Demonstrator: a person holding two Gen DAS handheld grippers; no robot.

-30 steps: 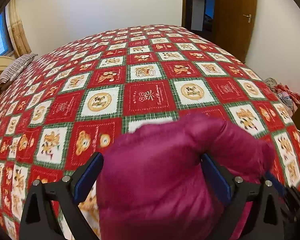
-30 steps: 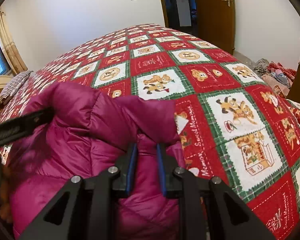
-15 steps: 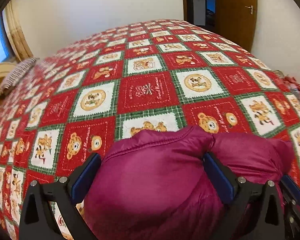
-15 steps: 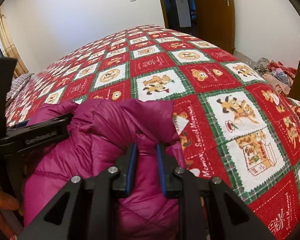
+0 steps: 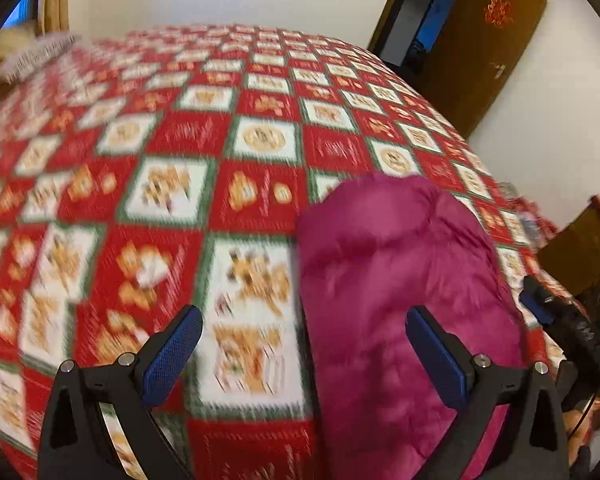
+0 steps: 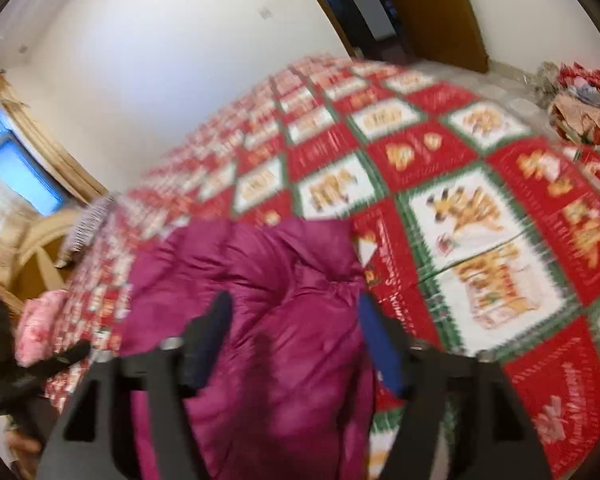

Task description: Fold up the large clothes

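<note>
Release step of a fold. The magenta puffer jacket (image 5: 400, 280) lies bunched into a thick roll on the bed's red patchwork quilt (image 5: 204, 136), near the quilt's near edge, nothing under it but the quilt. Left hand-held gripper (image 5: 304, 348): jaws wide apart, nothing pinched; the left pad sits over bare quilt, the right pad over the jacket's left flank, and no press on the fabric shows. Right hand-held gripper (image 6: 296, 340): jaws opening, the jacket's fabric lies between the pads but they no longer pinch it; frame is motion-blurred, so contact along the pad faces can't be settled. In the left view the right unit shows at the jacket's far right side; in the right view the left unit shows as a dark bar at lower left. Judgement: this fold is laid and both units are letting go; the bundle looks compact but puffy, so it may spring open. Next move calls for clearing both pairs of fingers off the fabric without dragging it, then either pressing the roll flat or re-gripping an edge for another fold. A pink bundle (image 6: 40, 328) sits at the bed's left edge, clear of the jacket.
</note>
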